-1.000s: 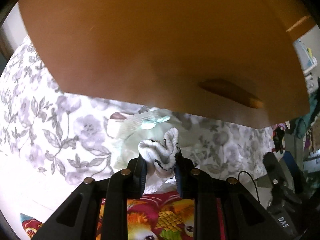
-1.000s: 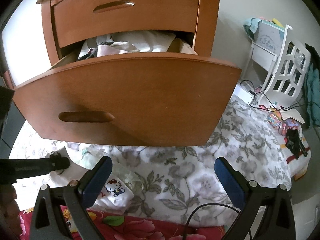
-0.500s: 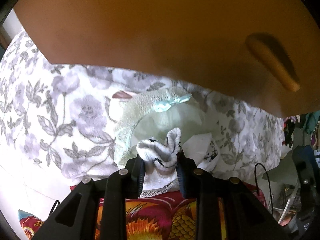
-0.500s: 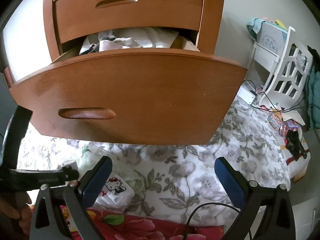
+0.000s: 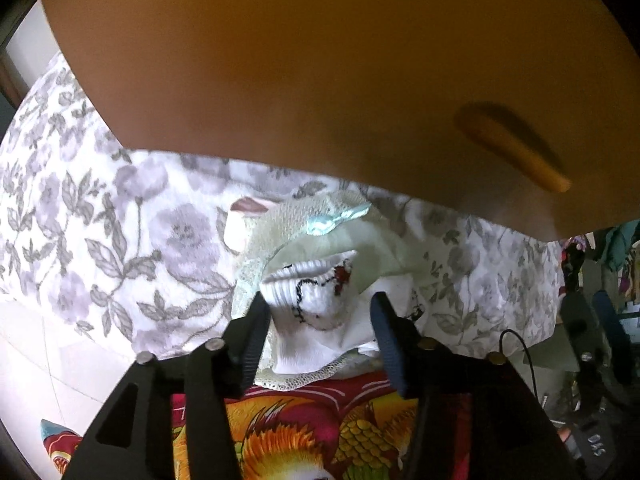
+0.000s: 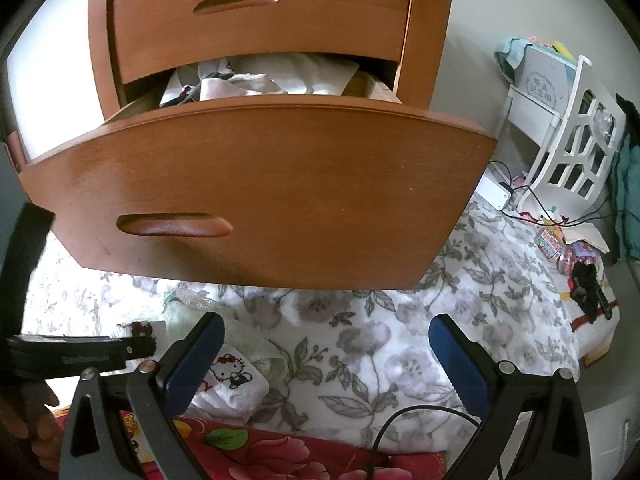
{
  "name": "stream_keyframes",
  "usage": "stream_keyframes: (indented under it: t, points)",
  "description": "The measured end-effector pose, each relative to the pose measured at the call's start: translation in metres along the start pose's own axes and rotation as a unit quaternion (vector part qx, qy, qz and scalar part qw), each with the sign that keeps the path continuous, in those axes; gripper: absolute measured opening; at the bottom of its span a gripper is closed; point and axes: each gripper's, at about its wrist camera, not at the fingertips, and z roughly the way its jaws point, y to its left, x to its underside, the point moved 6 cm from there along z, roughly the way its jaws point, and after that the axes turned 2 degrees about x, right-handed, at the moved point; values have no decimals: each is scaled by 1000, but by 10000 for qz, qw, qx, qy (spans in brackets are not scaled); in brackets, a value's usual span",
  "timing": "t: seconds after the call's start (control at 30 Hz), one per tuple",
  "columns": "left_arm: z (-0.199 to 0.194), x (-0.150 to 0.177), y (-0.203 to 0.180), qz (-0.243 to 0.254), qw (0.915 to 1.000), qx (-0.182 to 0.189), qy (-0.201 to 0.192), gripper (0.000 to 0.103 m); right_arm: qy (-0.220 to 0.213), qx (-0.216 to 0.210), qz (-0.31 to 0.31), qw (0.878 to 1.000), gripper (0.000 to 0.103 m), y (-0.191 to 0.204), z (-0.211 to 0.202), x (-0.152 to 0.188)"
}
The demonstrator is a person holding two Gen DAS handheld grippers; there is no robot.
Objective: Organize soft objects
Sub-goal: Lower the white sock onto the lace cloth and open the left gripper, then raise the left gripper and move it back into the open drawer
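- While the left gripper (image 5: 320, 316) points steeply down at the bed, its jaws are opening, and a white sock (image 5: 316, 312) with black and red stitching sits between them; the left pad still touches the sock's side, while the right pad stands clear of it.
- That sock rests on a small heap of soft things: a pale green lacy garment (image 5: 304, 236) with a light blue bow lies under and behind it, and a white cloth printed with a cartoon cat (image 6: 230, 376) lies just beside the heap.
- All of this lies on a bedspread (image 5: 100, 248) with grey flowers and leaves, near the edge of a red blanket (image 5: 304, 420) with yellow birds.
- Above the heap hangs the curved front of an open wooden drawer (image 6: 280, 196), which holds crumpled white and pink clothes (image 6: 248, 80); a shut drawer sits over it.
- Off to the right of the heap, the right gripper (image 6: 326, 356) hovers over the bedspread, its blue-padded jaws wide apart with nothing between them.
- At the lower left of the right wrist view, part of a person's hand (image 6: 28, 416) shows below the left gripper's black finger.
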Motion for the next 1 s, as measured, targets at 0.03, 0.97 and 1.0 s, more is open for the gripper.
stream_keyframes:
  t: [0.03,0.97,1.0]
  points:
    - [-3,-1,0,5,10000,3,-35,57,-1,0,-1,10000,103,0,0,0]
    - [-85,-10,-21,442,9919,106,-1187,95,-15,35,-31,10000,103,0,-1,-1]
    - [-88,-10,-22,466,9916,104,-1206,95,-14,34,-33,10000,103,0,-1,-1]
